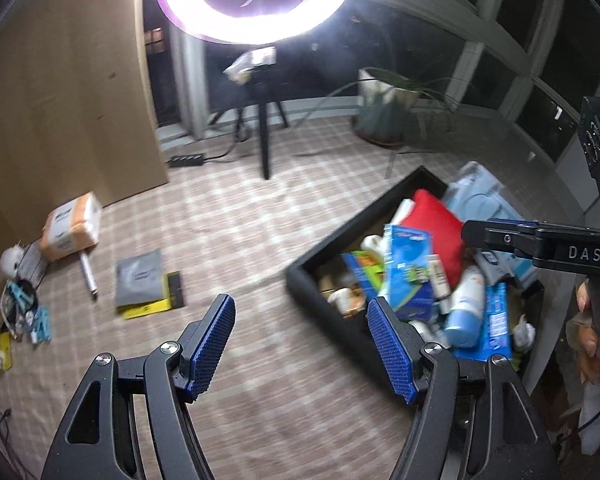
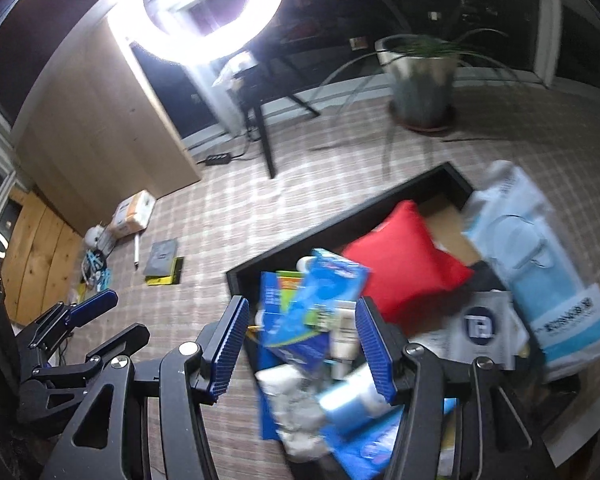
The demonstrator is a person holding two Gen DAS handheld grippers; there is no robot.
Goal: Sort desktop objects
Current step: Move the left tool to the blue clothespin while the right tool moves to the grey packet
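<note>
A black box [image 1: 312, 254] [image 2: 300, 240] at the right holds a jumble: a red cushion [image 1: 434, 228] [image 2: 404, 264], blue packets [image 1: 406, 268] [image 2: 320, 304], a pale blue bottle [image 1: 466, 308] [image 2: 352, 400], light blue bags [image 2: 540, 256]. My left gripper [image 1: 300, 348] is open and empty above the checked cloth, just left of the box. My right gripper [image 2: 298, 354] is open and empty over the box's near end; it also shows in the left wrist view [image 1: 500, 236]. The left gripper shows in the right wrist view [image 2: 88, 312].
On the cloth at the left lie an orange tissue pack [image 1: 74, 226] [image 2: 134, 208], a white pen [image 1: 89, 274], a grey pouch on a yellow-black item [image 1: 140, 280] [image 2: 164, 260], and tangled cables and clips [image 1: 24, 308]. A ring light on a tripod [image 1: 260, 0] and a potted plant [image 1: 384, 112] stand behind.
</note>
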